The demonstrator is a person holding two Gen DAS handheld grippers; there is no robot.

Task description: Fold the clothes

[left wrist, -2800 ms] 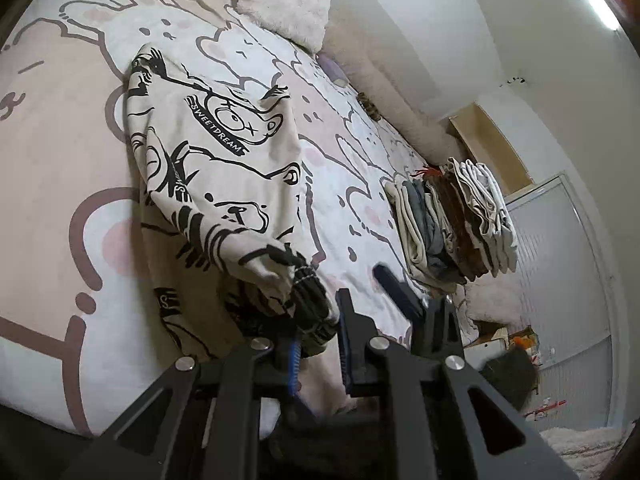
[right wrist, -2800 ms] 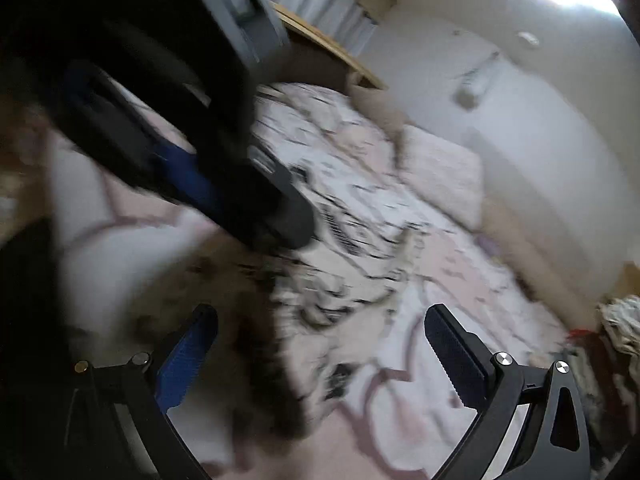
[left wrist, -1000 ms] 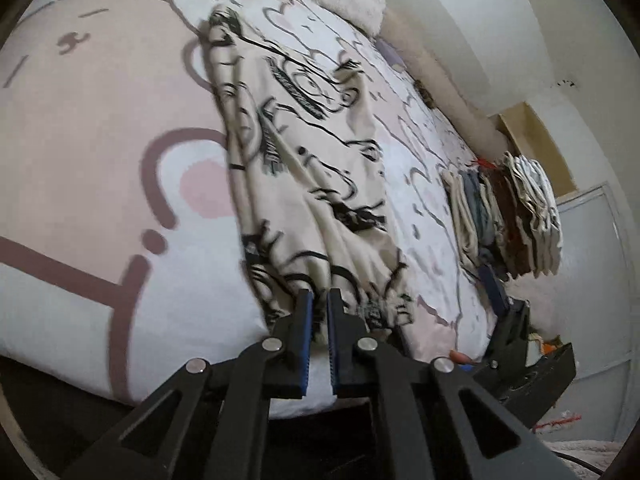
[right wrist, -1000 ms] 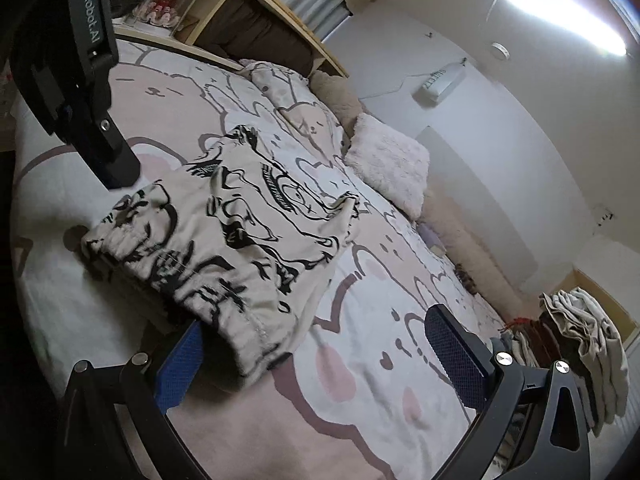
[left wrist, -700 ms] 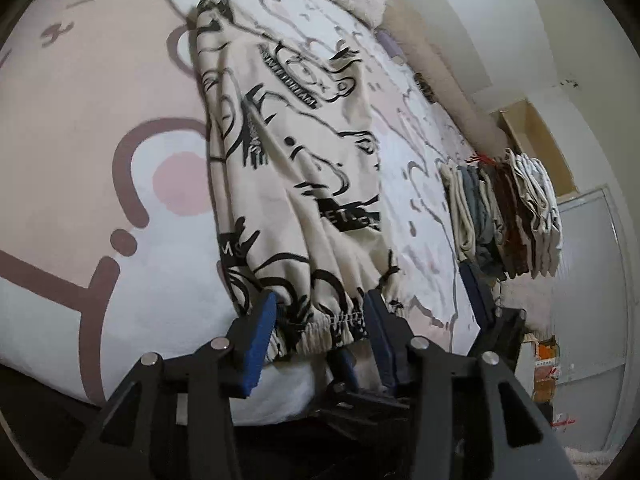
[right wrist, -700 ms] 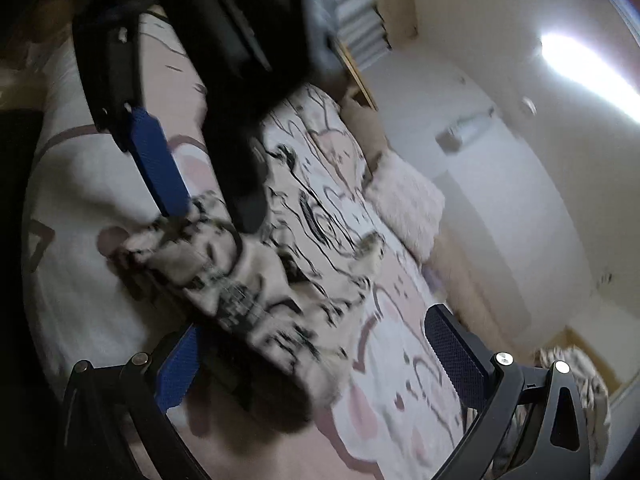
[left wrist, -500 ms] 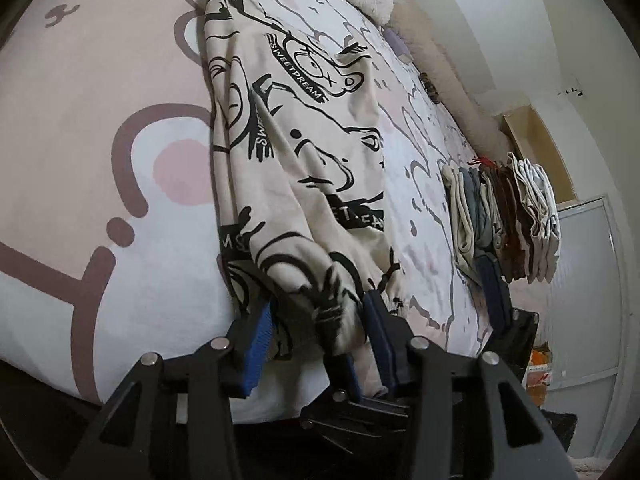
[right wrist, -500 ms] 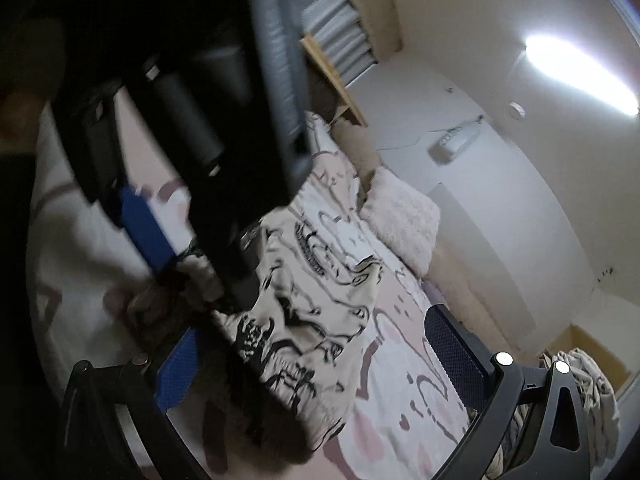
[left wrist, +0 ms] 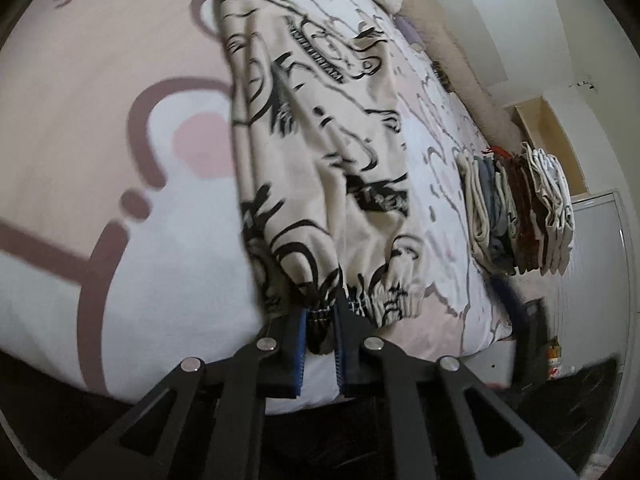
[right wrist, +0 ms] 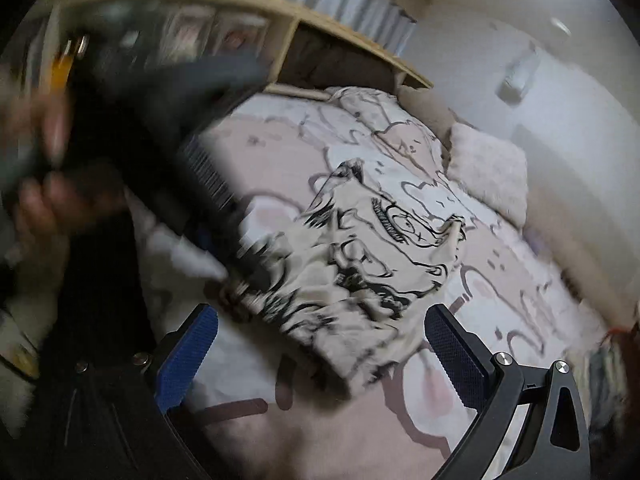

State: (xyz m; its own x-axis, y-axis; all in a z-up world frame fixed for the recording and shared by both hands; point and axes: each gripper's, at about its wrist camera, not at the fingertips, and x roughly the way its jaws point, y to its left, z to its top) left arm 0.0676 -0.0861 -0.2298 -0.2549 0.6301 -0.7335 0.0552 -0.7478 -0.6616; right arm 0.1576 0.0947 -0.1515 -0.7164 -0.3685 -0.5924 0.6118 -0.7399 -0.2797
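A cream sweatshirt (left wrist: 320, 140) with black cartoon print lies lengthwise on the bed. Its ribbed hem hangs at the near edge. My left gripper (left wrist: 320, 312) is closing its jaws on that hem, and a fold of ribbed cloth is pinched between the blue pads. In the right wrist view the same sweatshirt (right wrist: 360, 264) lies ahead, and the left gripper (right wrist: 236, 256) shows as a dark blur at its near-left corner, held by a person's hand (right wrist: 44, 200). My right gripper (right wrist: 320, 344) hovers open above the near hem with nothing between its fingers. A blurred right gripper finger (left wrist: 508, 296) shows off the bed's right corner.
The bed sheet (left wrist: 120, 80) is pink and white with bear outlines. A stack of folded clothes (left wrist: 520, 208) stands on the bed's right side. A fluffy pillow (right wrist: 488, 172) lies at the head. A wooden shelf (right wrist: 280, 20) runs behind the bed.
The left gripper opened around the ribbed hem, then closed on it. The right gripper rose and swung, staying open, and its view is now blurred.
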